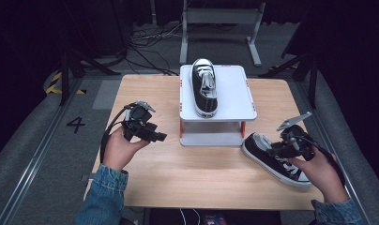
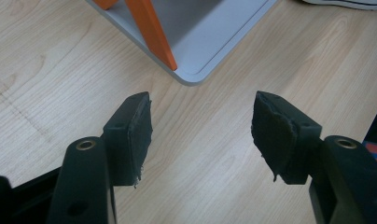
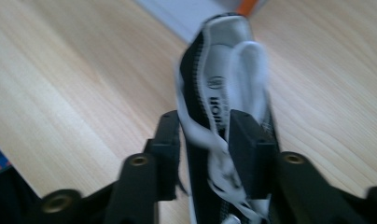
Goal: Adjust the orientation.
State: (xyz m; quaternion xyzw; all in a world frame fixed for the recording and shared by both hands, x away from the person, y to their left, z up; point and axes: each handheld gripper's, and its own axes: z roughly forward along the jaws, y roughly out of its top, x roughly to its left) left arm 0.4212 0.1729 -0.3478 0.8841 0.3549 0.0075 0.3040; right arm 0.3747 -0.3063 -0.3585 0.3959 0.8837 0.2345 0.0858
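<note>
The right tool point(image 1: 275, 149) straddles the side wall of the black sneaker point(image 1: 274, 161) lying on the desk point(image 1: 197, 173) beside the white stand point(image 1: 218, 133) (pads not clearly pressing). The left tool point(image 2: 203, 126) is spread, holding nothing.

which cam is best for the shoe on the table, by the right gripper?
High view: the whole shoe on the table shows beside the rack. Right gripper view gives a blurred close-up of its collar and laces. Left gripper view catches just a sliver of sole.
</note>
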